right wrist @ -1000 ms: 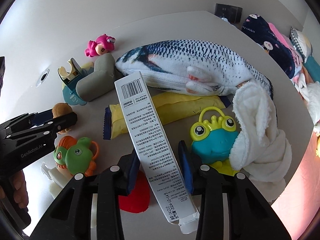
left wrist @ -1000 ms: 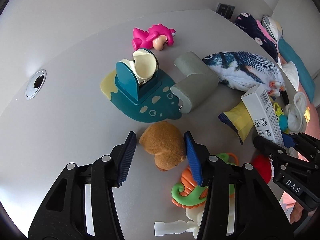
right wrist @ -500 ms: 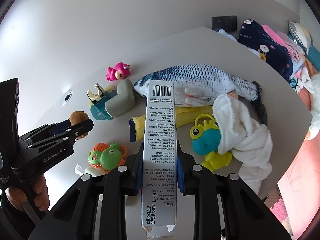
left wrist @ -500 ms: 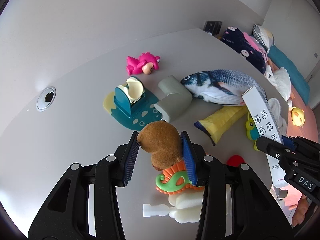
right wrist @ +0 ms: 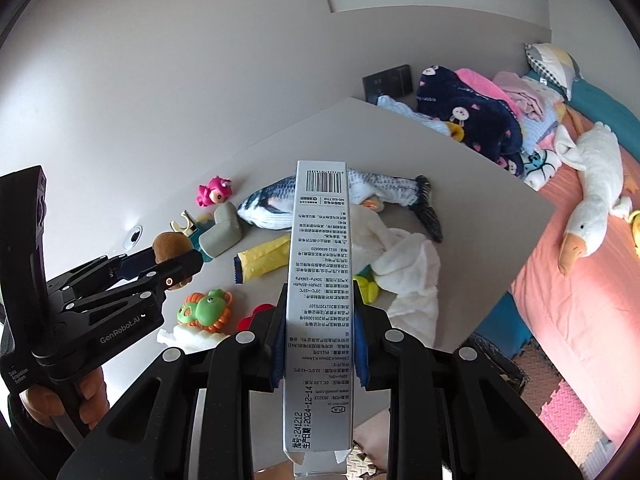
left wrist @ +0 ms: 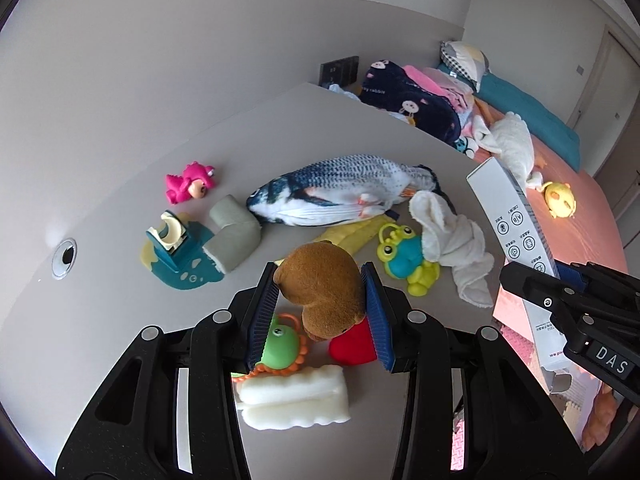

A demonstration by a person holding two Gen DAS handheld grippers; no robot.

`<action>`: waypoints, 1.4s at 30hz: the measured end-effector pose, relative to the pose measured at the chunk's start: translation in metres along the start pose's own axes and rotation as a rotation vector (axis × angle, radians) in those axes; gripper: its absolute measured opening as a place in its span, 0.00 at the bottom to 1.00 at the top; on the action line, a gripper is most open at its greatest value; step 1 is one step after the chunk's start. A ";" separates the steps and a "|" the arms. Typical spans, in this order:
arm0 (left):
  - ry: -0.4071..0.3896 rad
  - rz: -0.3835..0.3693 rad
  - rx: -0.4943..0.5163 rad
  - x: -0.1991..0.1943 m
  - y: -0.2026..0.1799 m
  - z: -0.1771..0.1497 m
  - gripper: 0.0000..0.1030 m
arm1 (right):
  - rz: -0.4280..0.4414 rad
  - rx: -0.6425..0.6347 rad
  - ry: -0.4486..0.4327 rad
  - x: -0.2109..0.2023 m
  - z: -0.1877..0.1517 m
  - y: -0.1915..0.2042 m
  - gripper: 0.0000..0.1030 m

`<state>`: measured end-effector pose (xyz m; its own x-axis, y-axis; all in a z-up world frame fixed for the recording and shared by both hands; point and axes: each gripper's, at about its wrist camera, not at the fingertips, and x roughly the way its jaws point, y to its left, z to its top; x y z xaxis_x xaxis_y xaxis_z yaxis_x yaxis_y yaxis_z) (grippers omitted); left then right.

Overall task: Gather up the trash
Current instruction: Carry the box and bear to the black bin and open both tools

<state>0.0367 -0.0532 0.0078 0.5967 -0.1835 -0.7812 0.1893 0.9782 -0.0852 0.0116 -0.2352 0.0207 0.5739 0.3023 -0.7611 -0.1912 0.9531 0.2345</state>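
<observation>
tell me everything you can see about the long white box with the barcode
The long white box is a slim cardboard carton, pale grey-white, printed with small text, a barcode near its far end and a date near the close end, where a torn flap hangs open. One side carries round icons. It is off the table, pointing away from the camera, clamped between the blue pads of the right tool, which is shut on it. Nothing else touches it.

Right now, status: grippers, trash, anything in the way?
Left gripper shut on brown plush toy. Right gripper shut on long carton, clear of table. Nothing in the way.
</observation>
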 end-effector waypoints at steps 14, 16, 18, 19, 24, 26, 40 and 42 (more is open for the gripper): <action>0.032 -0.135 0.185 0.009 -0.101 -0.002 0.41 | -0.116 0.193 -0.041 -0.050 -0.035 -0.088 0.27; 0.039 -0.158 0.210 0.011 -0.117 -0.003 0.41 | -0.132 0.225 -0.044 -0.058 -0.043 -0.101 0.27; 0.047 -0.180 0.236 0.013 -0.132 -0.005 0.41 | -0.149 0.251 -0.047 -0.064 -0.048 -0.114 0.27; 0.051 -0.190 0.249 0.014 -0.140 -0.006 0.41 | -0.159 0.263 -0.049 -0.067 -0.051 -0.120 0.27; 0.063 -0.244 0.319 0.016 -0.175 -0.010 0.41 | -0.204 0.317 -0.059 -0.082 -0.064 -0.146 0.27; 0.070 -0.264 0.344 0.018 -0.187 -0.013 0.41 | -0.223 0.337 -0.065 -0.088 -0.068 -0.156 0.27; 0.195 -0.382 0.528 0.043 -0.267 -0.031 0.57 | -0.305 0.504 -0.010 -0.104 -0.093 -0.222 0.45; 0.195 -0.357 0.539 0.047 -0.273 -0.032 0.95 | -0.368 0.534 -0.024 -0.110 -0.091 -0.236 0.67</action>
<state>-0.0121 -0.3256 -0.0255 0.2833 -0.4159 -0.8642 0.7416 0.6663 -0.0776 -0.0788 -0.4939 -0.0060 0.5450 -0.0509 -0.8369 0.4405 0.8667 0.2342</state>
